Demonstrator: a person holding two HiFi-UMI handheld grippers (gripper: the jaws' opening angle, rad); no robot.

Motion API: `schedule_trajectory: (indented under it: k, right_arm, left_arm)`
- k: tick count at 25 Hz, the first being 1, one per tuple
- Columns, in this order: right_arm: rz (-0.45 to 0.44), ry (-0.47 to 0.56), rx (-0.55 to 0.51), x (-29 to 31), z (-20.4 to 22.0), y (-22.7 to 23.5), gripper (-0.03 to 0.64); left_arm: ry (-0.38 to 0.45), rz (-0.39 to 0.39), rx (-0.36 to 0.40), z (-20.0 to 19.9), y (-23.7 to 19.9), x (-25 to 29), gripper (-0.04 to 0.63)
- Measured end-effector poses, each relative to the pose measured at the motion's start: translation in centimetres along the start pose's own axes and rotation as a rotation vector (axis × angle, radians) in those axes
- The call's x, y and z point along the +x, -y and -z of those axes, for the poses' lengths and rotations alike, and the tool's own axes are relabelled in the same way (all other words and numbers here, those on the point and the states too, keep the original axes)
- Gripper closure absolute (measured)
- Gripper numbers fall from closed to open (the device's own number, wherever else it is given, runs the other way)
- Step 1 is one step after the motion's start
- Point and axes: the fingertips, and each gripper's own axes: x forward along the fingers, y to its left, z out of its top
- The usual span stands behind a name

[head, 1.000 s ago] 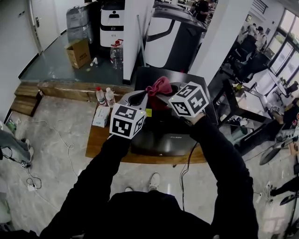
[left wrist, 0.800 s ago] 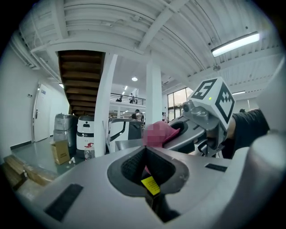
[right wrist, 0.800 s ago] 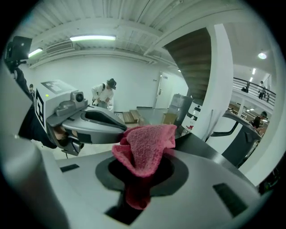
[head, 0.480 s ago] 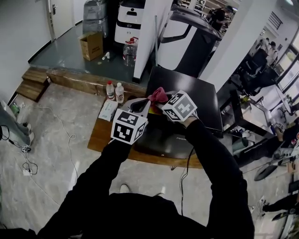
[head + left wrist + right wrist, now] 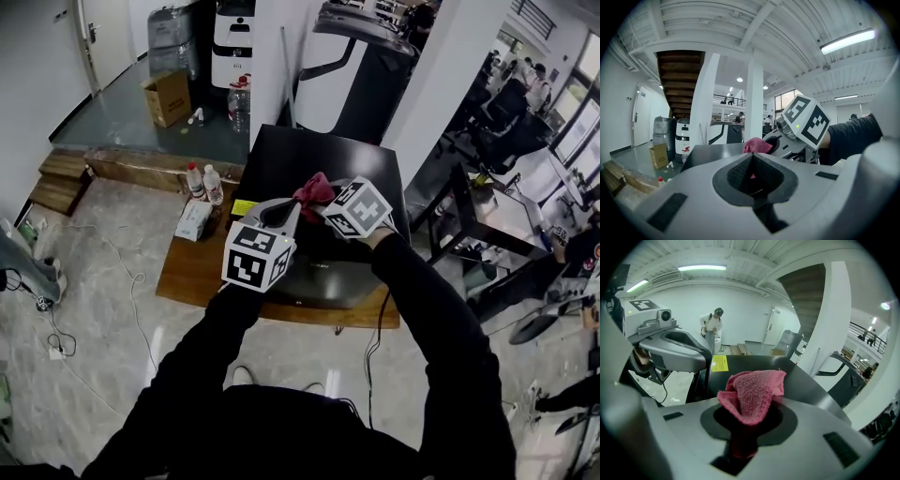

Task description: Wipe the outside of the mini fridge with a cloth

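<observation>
Marbled floor (image 5: 94,291), open workshop hall, with a low wooden counter (image 5: 192,272) carrying the stock.

1. Mini fridge (image 5: 319,155). Black and glossy, it stands on the counter. Its flat top is bare apart from a yellow label (image 5: 719,363) at the left edge.

2. Cloth (image 5: 752,390). Pink terry weave, bunched, held over the front part of the fridge top. Whether it touches the top cannot be told.

3. Your right tongs (image 5: 747,413). They are clamped on the cloth's lower fold, and most of the fabric spills out past the tips.

4. Your left tongs (image 5: 752,159). The jaws are together with nothing between them, and the tips sit just beside the cloth, above the fridge's left front.

5. Sundries: two bottles (image 5: 204,183) and a small carton (image 5: 194,220), on the counter left of the fridge.

Handling notes, as judgement. The cloth looks light, soft and limp, so it will fold and trail rather than push. A grip deep in the bunch, as you have it, should leave a broad loose pad to face the panel. A hold on one corner would probably let it flap or slip free. The fridge shell looks stiff and smooth and likely offers little friction. The unit may shift on the counter under a hard sideways stroke, so moderate pressure seems wise. No wiping contact is confirmed yet.
</observation>
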Motion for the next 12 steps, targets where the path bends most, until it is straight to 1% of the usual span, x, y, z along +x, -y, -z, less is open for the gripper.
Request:
schedule_trajectory:
  k: [6, 12]
  right_arm:
    - [0.041, -0.011, 0.039, -5.9, 7.2, 3.4, 0.528]
    - [0.086, -0.023, 0.088, -11.7, 14.2, 6.8, 0.528]
  left_arm:
    - [-0.015, 0.062, 0.018, -0.1, 8.6, 4.6, 0.589]
    - [-0.020, 0.108, 0.027, -0.4, 15.7, 8.5, 0.589]
